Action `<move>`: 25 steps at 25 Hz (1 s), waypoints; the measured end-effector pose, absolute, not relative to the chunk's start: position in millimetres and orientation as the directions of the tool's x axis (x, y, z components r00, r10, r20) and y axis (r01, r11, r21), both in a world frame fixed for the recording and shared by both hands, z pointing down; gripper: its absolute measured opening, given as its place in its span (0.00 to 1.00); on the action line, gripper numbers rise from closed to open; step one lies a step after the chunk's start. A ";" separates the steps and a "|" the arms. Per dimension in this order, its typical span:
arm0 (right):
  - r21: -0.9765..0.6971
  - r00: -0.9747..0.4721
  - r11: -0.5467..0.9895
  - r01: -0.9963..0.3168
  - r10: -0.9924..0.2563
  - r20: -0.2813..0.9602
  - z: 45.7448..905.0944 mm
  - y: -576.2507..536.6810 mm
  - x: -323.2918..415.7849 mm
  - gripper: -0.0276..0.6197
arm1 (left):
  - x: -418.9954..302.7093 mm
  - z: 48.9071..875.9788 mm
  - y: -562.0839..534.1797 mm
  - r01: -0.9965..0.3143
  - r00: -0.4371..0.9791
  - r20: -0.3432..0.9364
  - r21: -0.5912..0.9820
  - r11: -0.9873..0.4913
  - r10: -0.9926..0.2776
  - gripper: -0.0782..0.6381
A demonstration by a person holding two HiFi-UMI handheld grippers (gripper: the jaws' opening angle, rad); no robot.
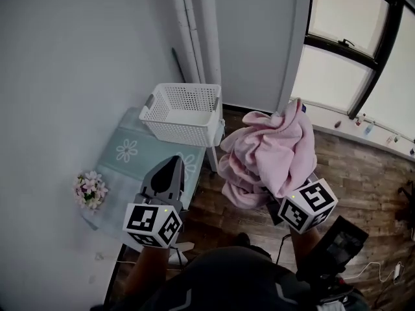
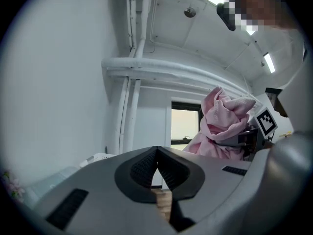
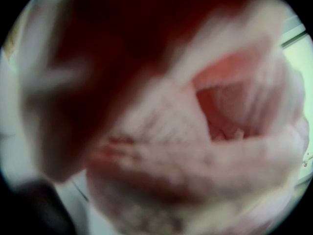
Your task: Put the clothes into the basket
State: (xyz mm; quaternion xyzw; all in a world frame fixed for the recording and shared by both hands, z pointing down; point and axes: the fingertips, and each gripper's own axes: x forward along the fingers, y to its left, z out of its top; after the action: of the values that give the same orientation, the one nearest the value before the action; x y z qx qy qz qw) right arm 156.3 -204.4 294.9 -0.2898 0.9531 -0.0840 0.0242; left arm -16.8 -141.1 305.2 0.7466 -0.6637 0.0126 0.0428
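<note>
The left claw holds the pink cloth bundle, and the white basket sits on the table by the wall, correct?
No. The right claw holds the pink cloth bundle; the left claw is shut and empty, as the head view shows. The white basket does sit on the table by the wall.

Pale grey walls (image 1: 65, 57) meet white corner pipes (image 1: 194, 31), a dark-framed window (image 1: 343, 50) and wood-plank floor (image 1: 363, 167).

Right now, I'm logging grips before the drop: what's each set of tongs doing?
Left tongs: closed, empty.
Right tongs: holding the bunched pink garment.
</note>
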 end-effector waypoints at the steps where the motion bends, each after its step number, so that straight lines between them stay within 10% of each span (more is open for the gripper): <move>1: -0.174 -0.838 0.826 -0.537 -0.546 -0.002 293.9 -213.7 158.6 0.52 | -13.0 305.0 -148.0 -0.993 0.109 0.081 0.043 -0.105 -0.991 0.12; 25: -0.121 -0.921 0.913 -0.388 -0.390 0.009 275.5 -358.9 55.0 0.52 | -108.5 304.7 -248.0 -0.993 -0.102 0.056 0.053 0.105 -0.993 0.12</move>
State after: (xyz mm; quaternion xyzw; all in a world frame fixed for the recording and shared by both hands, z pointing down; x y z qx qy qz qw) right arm 55.0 -358.9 275.5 -0.1990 0.9781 -0.0605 0.0078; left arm -108.5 -248.0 304.7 0.6691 -0.7422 -0.0011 0.0384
